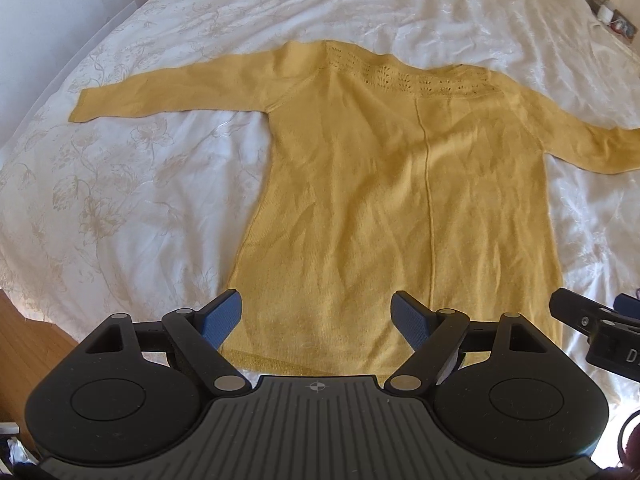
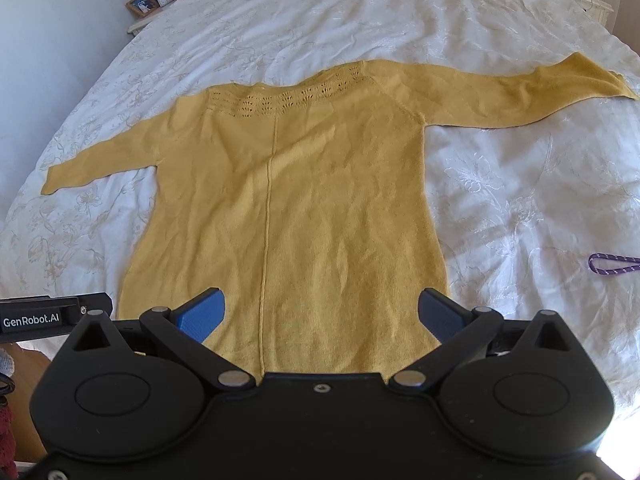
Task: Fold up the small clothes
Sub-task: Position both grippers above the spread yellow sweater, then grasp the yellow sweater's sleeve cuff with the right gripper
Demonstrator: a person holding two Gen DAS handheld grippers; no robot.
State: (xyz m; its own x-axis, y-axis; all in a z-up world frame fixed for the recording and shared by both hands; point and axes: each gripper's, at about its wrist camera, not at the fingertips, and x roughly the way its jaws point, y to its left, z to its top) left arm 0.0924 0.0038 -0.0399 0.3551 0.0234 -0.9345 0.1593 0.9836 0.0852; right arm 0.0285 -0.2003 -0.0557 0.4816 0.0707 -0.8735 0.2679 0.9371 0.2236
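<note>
A mustard-yellow knitted sweater (image 1: 384, 184) (image 2: 304, 200) lies flat on the white bedspread (image 1: 120, 184) (image 2: 520, 200), both sleeves spread sideways and the neckline at the far side. My left gripper (image 1: 318, 312) hovers over the near left part of the hem, its blue pads wide apart with nothing between them. Over the near right part of the hem my right gripper (image 2: 322, 310) stands open too, holding nothing. The right gripper's body (image 1: 600, 328) shows at the right edge of the left wrist view, and the left gripper's body (image 2: 52, 314) at the left edge of the right wrist view.
A purple cord loop (image 2: 612, 264) lies on the bedspread to the right. Nightstands with picture frames (image 2: 142, 4) and small items (image 1: 612, 16) flank the far end of the bed. Wooden floor (image 1: 24, 340) shows past the near left bed edge.
</note>
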